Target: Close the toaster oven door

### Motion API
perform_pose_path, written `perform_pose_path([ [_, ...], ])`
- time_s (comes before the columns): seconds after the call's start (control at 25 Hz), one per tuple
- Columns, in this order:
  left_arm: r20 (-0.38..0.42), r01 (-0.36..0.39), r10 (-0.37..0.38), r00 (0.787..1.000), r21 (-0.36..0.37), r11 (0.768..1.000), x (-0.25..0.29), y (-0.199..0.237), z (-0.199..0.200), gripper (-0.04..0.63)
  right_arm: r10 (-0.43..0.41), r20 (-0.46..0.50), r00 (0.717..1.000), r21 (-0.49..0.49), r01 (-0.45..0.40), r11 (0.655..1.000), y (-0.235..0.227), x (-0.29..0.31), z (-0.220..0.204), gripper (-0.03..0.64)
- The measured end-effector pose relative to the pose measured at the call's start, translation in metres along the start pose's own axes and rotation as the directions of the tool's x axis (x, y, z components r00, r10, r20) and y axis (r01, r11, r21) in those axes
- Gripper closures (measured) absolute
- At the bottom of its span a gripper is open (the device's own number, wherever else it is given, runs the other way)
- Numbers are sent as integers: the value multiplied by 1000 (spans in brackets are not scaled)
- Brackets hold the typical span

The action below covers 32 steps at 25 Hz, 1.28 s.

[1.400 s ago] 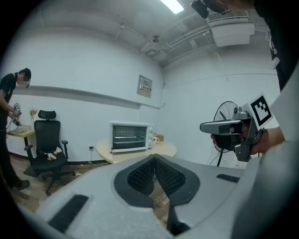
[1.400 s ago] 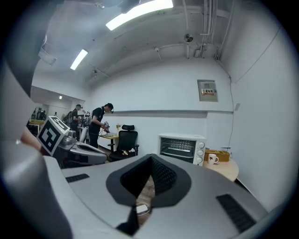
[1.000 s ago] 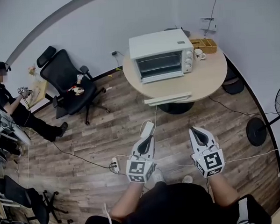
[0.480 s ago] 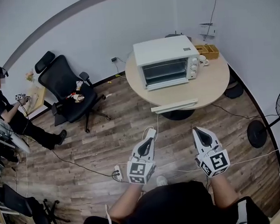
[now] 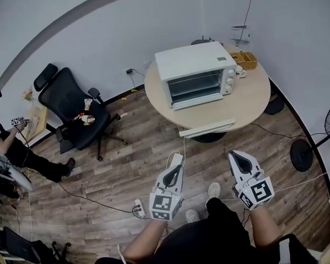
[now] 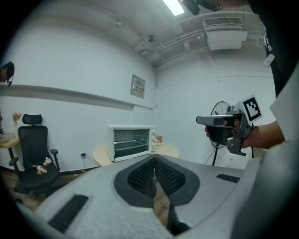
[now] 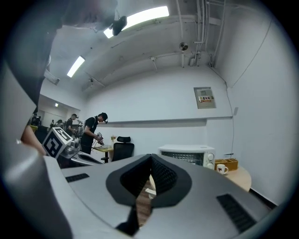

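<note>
Right tongs closer, toaster oven ahead

The oven is white, its door dark glass. The table is pale beige and the floor is brown wood planks. The mug is white, the box tan, the chair black. The left gripper and right gripper are light grey, with black meshed pads and black-and-white square markers.
</note>
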State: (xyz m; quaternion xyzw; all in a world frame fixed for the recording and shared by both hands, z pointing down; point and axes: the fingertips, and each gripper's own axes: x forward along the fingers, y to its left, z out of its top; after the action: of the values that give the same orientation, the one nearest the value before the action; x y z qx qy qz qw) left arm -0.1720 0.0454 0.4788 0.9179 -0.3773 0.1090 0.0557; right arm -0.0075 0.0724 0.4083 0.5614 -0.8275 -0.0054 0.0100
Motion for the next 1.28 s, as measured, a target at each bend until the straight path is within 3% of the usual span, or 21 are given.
perform_pose_path([
  [0.32,-24,-9,9,1000,-3,1000,47,24,6,589,40,3,999,19,-40,999,-24,43,-5,618],
  [0.6,-43,-31,31,999,-6,1000,107,33,17,589,22,10,1000,-2,-22,1000,-103,78,0,618],
  [1.28,-42,-186,185,982,-9,983,187,48,37,589,43,25,999,39,-44,998,-210,132,-12,617],
])
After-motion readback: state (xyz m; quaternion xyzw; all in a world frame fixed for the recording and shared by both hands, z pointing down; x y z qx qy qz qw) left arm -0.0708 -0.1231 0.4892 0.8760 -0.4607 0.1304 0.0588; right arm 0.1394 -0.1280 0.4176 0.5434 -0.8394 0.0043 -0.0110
